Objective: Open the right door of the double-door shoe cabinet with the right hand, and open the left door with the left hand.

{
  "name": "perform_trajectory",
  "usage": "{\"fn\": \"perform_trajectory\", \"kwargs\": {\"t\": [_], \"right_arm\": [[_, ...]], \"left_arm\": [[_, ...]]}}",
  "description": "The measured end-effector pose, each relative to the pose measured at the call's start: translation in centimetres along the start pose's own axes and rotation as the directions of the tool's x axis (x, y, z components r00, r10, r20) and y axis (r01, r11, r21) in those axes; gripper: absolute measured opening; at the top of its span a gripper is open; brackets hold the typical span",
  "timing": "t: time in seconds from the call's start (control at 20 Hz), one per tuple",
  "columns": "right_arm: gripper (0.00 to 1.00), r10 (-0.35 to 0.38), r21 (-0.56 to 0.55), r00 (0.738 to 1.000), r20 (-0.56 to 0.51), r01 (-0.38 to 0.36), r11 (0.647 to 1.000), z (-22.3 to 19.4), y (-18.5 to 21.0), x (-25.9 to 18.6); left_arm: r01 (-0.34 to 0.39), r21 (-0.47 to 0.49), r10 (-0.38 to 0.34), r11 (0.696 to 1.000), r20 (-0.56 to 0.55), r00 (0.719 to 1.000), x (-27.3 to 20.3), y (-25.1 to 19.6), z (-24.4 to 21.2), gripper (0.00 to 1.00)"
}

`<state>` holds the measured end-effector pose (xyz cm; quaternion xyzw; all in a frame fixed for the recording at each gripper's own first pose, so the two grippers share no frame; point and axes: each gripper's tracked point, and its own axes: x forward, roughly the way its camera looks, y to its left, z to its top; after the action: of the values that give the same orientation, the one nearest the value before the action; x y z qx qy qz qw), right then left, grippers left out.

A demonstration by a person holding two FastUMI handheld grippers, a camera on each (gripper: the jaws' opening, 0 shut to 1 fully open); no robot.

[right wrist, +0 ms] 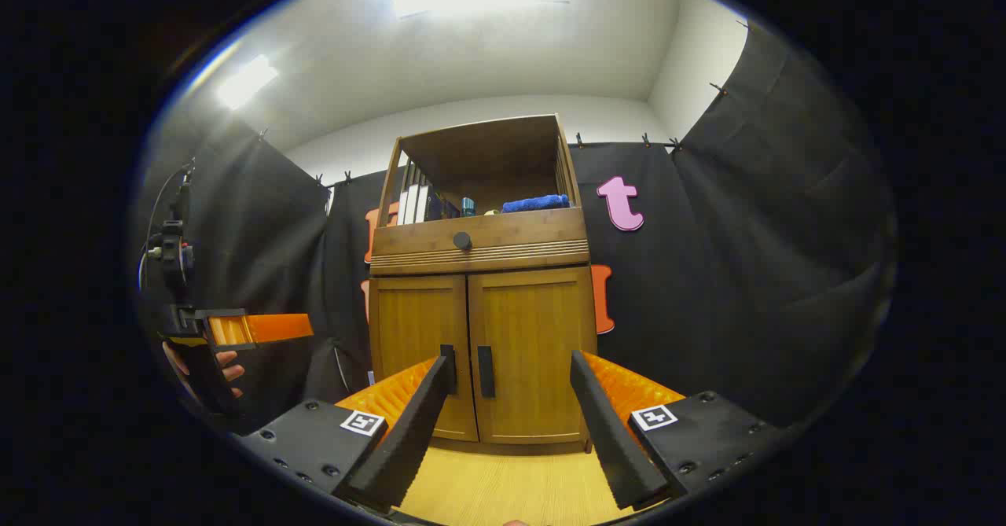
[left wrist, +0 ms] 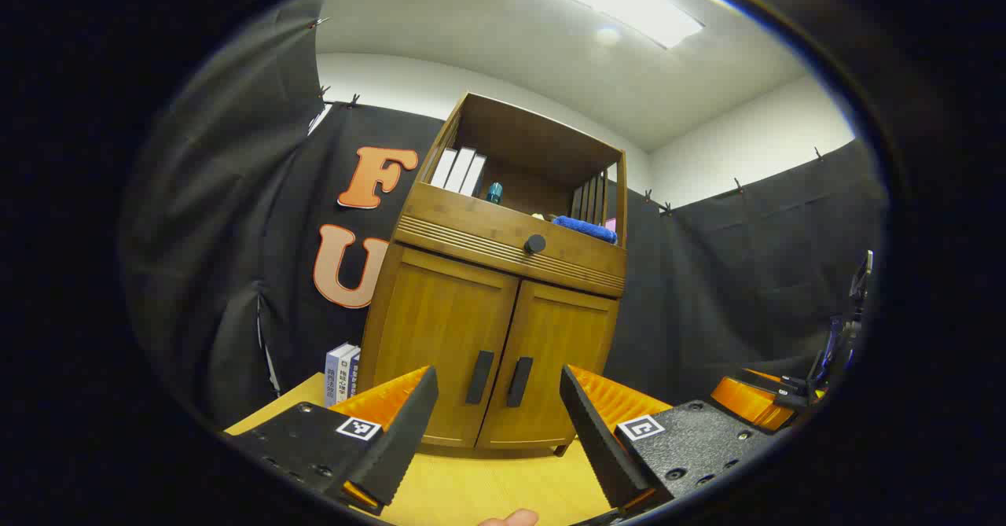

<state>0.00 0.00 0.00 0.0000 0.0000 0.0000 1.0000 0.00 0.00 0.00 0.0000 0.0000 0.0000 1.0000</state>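
Brown wood-grain shoe cabinet (right wrist: 479,353), blue cloth (right wrist: 536,204).

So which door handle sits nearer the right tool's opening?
The right door's handle: it shows between the open right tool's fingers, while the left door's handle is partly hidden behind one finger.

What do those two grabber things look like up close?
Each gripper has two long wedge-shaped fingers on flat black blocks with screws. The left gripper and right gripper both carry ribbed orange parts and small square black-and-white marker tags. Seen from the right gripper view, the left one has cables above it.
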Motion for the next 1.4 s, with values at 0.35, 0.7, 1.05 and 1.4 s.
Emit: {"fn": "perform_trajectory", "kwargs": {"t": [0.35, 0.7, 1.05, 1.4], "right_arm": [[0.94, -0.013, -0.043, 1.0, 0.023, 0.014, 0.999, 0.4, 0.5, -0.5], [0.94, -0.018, -0.044, 0.999, 0.032, 0.019, 0.999, 0.4, 0.8, -0.3], [0.94, -0.003, -0.032, 1.0, 0.016, 0.004, 0.999, -0.4, 1.1, -0.2], [0.99, -0.001, 0.013, 0.999, 0.036, 0.001, 1.0, -0.6, 0.9, 0.7]], "left_arm": [[0.005, 0.0, -0.005, 1.0, -0.023, 1.0, 0.0, -0.2, -0.6, 0.94], [-0.002, 0.014, 0.002, 1.0, -0.034, 0.999, 0.0, 0.1, -0.9, 0.94], [0.005, 0.04, -0.003, 0.999, -0.051, 0.999, 0.1, 0.0, -1.9, 0.95], [0.034, 0.031, -0.032, 0.999, -0.067, 0.997, 0.3, -0.6, -3.1, 0.94]]}}
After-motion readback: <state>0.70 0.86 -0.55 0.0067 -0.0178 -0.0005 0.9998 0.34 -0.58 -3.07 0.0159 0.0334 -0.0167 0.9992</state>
